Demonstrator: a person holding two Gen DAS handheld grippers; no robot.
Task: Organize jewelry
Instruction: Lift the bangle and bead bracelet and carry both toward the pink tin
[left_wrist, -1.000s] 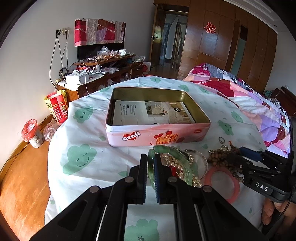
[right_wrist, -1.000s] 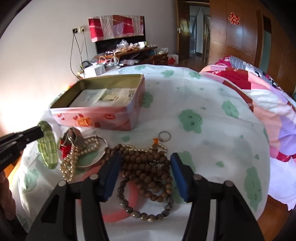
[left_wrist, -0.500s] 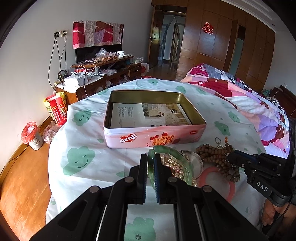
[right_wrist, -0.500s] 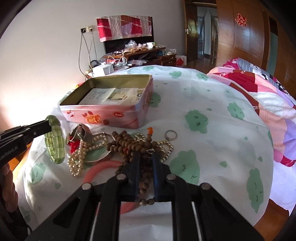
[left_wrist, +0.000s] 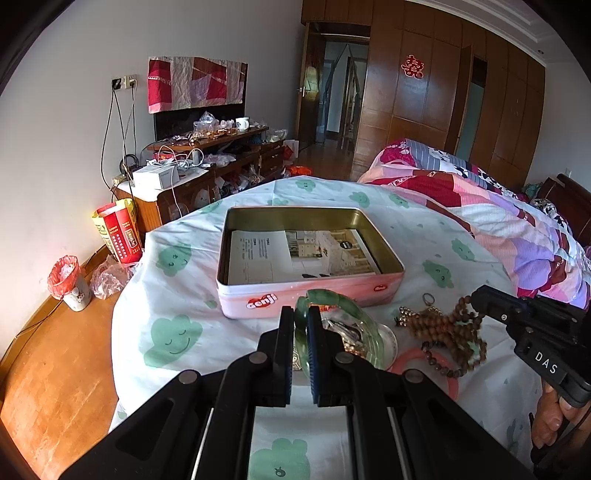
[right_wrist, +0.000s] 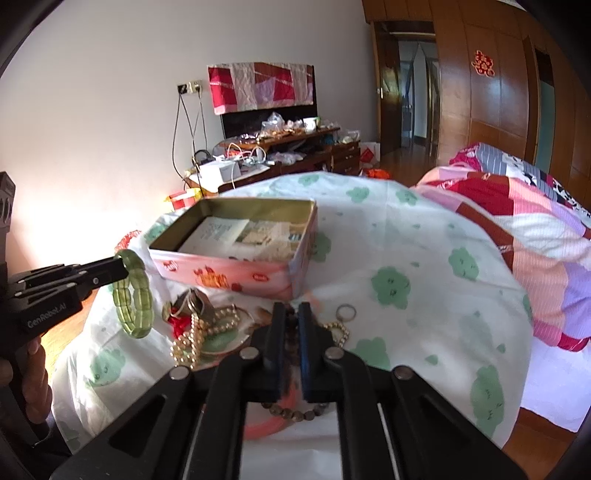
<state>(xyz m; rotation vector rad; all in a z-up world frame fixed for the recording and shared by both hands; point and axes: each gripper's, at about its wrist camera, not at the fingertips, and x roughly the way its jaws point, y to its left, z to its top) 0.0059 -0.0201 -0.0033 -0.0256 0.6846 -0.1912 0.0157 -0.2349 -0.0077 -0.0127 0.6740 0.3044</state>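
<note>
Fingers of my left gripper (left_wrist: 301, 317) pinch the green bangle (right_wrist: 133, 294), lifted just before the pink tin (left_wrist: 310, 295). My right gripper (right_wrist: 291, 314) clamps the wooden beads (left_wrist: 448, 328), raised off the surface (right_wrist: 406, 258)

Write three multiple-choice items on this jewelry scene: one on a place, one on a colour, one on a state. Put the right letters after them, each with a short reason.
1. Where does the small metal ring lie?
A. inside the tin
B. on the cloth, right of the tin's near corner
C. on the bed quilt

2. What colour is the bangle held by the left gripper?
A. green
B. red
C. blue

3. How does the right gripper stand?
A. wide open over the cloth
B. shut on the wooden bead strand
C. shut on the pearl strand

Answers:
1 B: the ring rests on the cloud-print cloth beside the pink tin.
2 A: the bangle is translucent green.
3 B: the left wrist view shows brown beads hanging from its closed tips.
</note>
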